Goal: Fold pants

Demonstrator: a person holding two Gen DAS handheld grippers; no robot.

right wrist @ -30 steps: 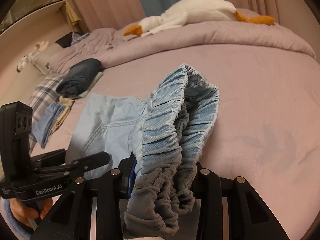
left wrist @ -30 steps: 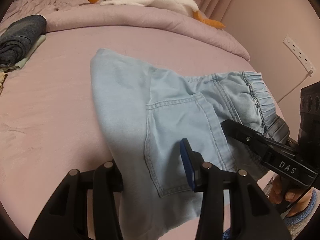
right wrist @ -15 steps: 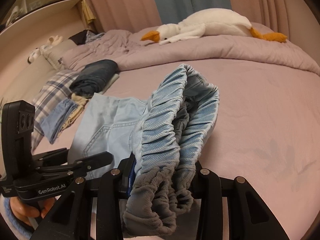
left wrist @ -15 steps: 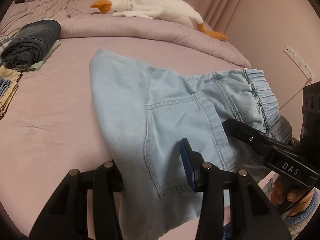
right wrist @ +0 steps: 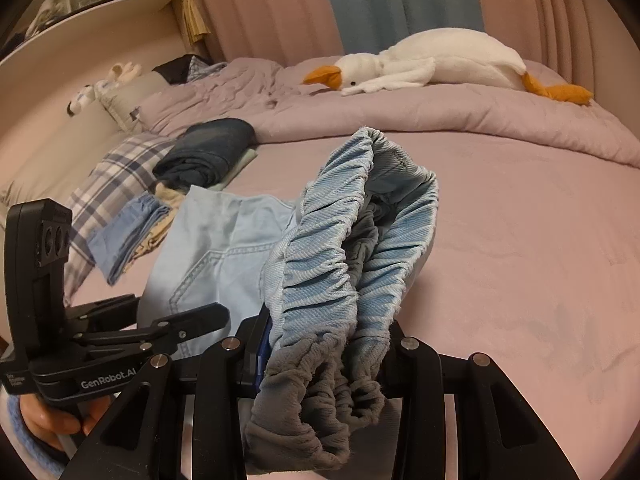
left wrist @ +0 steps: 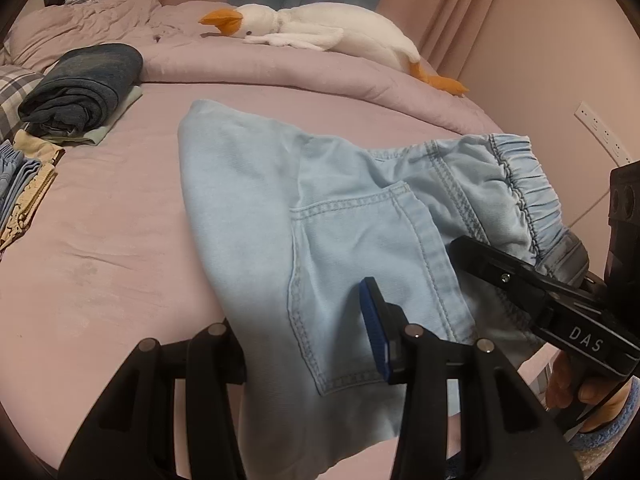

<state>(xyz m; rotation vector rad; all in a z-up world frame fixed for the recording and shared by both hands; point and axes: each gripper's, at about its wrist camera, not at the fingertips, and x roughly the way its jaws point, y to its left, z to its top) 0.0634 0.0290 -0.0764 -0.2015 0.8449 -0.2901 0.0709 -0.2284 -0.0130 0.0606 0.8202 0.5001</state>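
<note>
A: We've got the pants [left wrist: 360, 216] lifted over the bed [left wrist: 120, 240], right gripper [right wrist: 320, 360] clamped on the waistband, left gripper [left wrist: 312, 344] pinching the seat.

B: Let's keep the edge taut and lower evenly. Since a second ago, only our view has swung; both holds are unchanged.

Open bed sheet [right wrist: 520, 248] right of the pants [left wrist: 320, 216], bare all the way to the rolled duvet ridge [right wrist: 460, 116] — plenty of room there. Left of the pants it tightens: the dark folded bundle [left wrist: 84, 88] and a stack of folded clothes [right wrist: 124, 232] sit just beside them, with a plaid pillow [right wrist: 116, 168] behind. Beyond the pants, the plush goose [left wrist: 320, 32] lies on the duvet ridge, well apart.
</note>
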